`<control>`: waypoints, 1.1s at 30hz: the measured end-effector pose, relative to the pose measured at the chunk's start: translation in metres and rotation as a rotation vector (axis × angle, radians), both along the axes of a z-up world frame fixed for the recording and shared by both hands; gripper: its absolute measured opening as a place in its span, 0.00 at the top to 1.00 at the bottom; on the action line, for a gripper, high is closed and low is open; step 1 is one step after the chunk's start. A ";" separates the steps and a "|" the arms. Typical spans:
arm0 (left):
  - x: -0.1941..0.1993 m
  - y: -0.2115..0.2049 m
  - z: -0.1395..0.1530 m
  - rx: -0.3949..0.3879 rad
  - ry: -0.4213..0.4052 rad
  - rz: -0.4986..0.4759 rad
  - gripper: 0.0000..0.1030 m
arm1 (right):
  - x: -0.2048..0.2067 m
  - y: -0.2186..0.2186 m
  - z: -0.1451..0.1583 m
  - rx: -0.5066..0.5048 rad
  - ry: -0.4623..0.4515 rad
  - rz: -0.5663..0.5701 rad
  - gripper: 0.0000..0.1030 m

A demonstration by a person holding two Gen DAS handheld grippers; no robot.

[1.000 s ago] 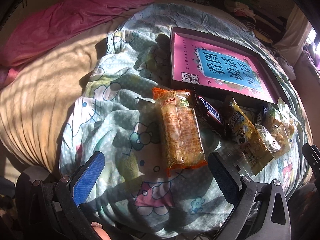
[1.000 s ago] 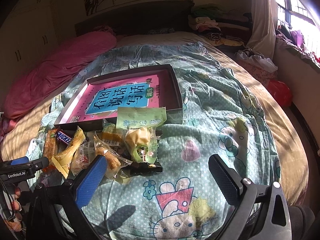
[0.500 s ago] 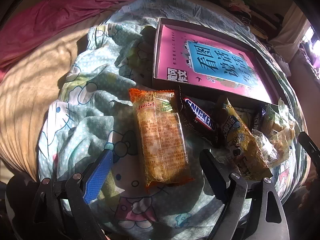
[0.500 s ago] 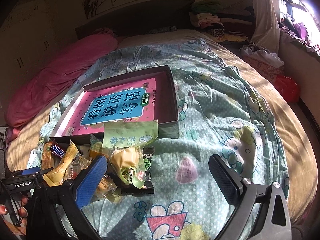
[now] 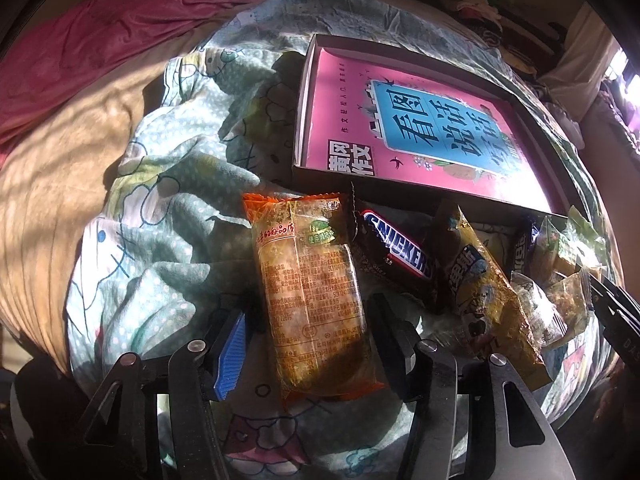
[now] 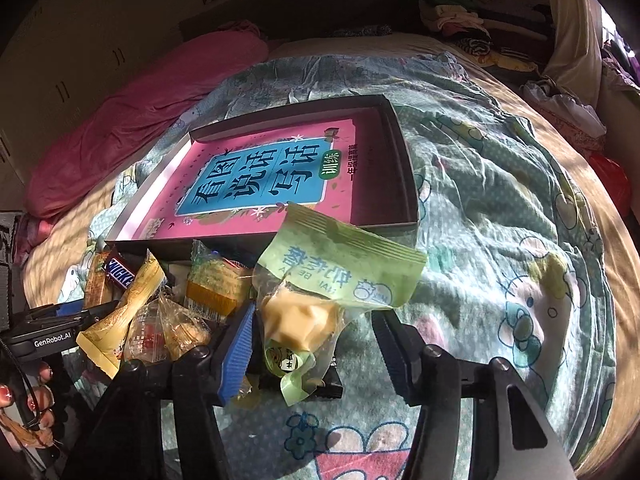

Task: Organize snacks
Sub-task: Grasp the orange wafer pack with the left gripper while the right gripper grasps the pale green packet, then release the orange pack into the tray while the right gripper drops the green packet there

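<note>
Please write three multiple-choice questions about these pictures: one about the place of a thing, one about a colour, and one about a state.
1. Where does the Snickers bar lie?
A. inside the box
B. on the quilt, between the orange-ended pack and the yellow pack
C. on the pink pillow

2. What colour is the wrapper top of the snack between the fingers of the right hand-held gripper?
A. light green
B. red
C. black

3. What is inside the dark box?
A. a pile of snacks
B. nothing at all
C. only a pink book, no snacks

Answers:
1. B: the left wrist view shows it on the quilt, with the orange-ended pack on one side and the yellow pack on the other.
2. A: the printed top is light green.
3. C: the pink book fills the box; all snacks lie outside it.
</note>
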State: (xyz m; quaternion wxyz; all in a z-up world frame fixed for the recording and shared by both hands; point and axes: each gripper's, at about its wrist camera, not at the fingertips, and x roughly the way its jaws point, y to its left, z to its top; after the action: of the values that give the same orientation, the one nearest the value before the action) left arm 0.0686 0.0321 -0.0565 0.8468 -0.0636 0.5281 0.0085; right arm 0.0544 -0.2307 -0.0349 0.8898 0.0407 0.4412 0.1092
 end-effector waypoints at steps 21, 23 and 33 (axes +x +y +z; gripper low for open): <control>-0.005 0.008 0.028 -0.052 -0.076 -0.014 0.65 | 0.003 -0.025 0.031 0.105 -0.123 -0.044 0.64; -0.003 0.009 0.035 -0.047 -0.094 -0.013 0.65 | 0.006 -0.024 0.034 0.111 -0.138 -0.033 0.64; 0.020 0.009 0.058 -0.027 -0.161 0.006 0.65 | 0.025 -0.019 0.040 0.128 -0.184 -0.001 0.64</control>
State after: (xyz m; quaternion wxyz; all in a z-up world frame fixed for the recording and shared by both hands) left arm 0.0888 0.0415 0.0010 0.8855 -0.0771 0.4582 -0.0014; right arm 0.0791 -0.2497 0.0051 0.9221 0.0876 0.3498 0.1402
